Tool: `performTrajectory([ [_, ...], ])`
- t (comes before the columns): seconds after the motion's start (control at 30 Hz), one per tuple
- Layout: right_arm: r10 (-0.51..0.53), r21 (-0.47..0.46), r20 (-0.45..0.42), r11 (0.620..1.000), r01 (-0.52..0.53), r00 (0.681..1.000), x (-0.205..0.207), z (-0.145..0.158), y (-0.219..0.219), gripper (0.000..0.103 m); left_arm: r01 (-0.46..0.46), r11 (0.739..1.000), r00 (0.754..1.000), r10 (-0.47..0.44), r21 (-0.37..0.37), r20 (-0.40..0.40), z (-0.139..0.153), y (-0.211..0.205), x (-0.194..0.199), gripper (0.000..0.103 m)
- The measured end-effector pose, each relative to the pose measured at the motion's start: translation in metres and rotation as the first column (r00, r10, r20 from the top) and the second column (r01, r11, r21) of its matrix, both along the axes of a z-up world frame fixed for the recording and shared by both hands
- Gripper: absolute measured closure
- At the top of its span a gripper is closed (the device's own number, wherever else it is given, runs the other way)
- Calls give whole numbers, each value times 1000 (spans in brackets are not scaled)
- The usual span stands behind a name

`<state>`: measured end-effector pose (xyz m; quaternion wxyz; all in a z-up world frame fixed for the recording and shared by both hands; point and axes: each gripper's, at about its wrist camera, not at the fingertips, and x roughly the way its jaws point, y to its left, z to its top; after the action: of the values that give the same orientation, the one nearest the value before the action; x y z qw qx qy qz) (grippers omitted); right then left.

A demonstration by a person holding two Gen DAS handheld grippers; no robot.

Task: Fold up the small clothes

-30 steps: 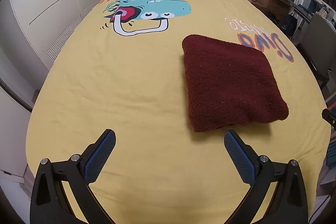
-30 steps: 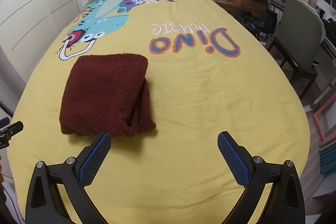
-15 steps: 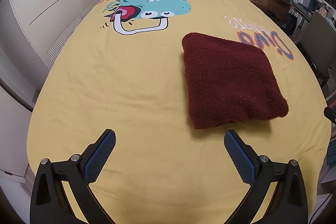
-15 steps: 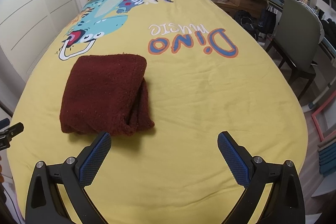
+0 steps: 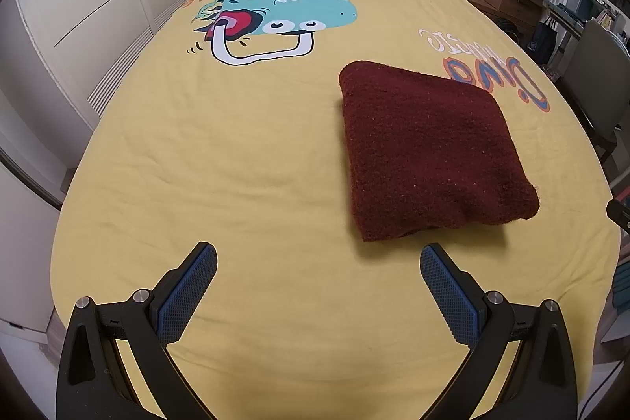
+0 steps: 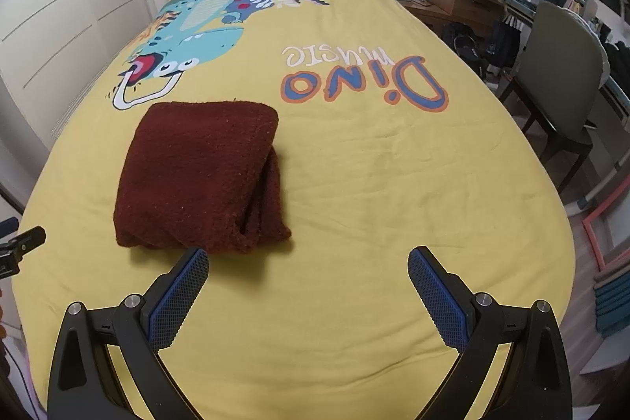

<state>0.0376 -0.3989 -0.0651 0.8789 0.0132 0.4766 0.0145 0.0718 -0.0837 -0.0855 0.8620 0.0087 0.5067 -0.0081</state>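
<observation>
Folding looks done, going by how things lie: the dark red garment [image 5: 429,156] sits on the yellow bed cover [image 5: 236,152] as a thick, puffy square, just below the big "Dino" letters [image 6: 366,81] and to the side of the dinosaur picture [image 5: 275,14]. You hold both claws back from the garment, near its closest edge but not touching it, and I think that is so the neat bundle does not get pulled apart. Your left gripper [image 5: 318,268] has its two fingers spread wide with nothing between them, and the garment lies ahead of it, off toward its right finger. Your right gripper [image 6: 308,272] is spread wide and empty too, with the garment just past its left finger. The garment looks fuzzy and soft, like fleece or a thick towel. From the right wrist view you can see its layers stacked at the side, a bit loose and rounded, so it may flop if you bump it. The finger pads [image 6: 179,296] are blue with a bumpy grid that looks made to grip cloth. The bed cover is smooth cotton-like cloth with small wrinkles.
</observation>
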Motion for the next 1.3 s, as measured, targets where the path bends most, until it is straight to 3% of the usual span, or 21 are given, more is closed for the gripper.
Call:
performTrajectory([
  [1.3, 42, -31, -32, 999, -43, 999, 3, -1, 6, 2, 15, 1000, 999, -15, 5, -43, -5, -6, -2, 1],
])
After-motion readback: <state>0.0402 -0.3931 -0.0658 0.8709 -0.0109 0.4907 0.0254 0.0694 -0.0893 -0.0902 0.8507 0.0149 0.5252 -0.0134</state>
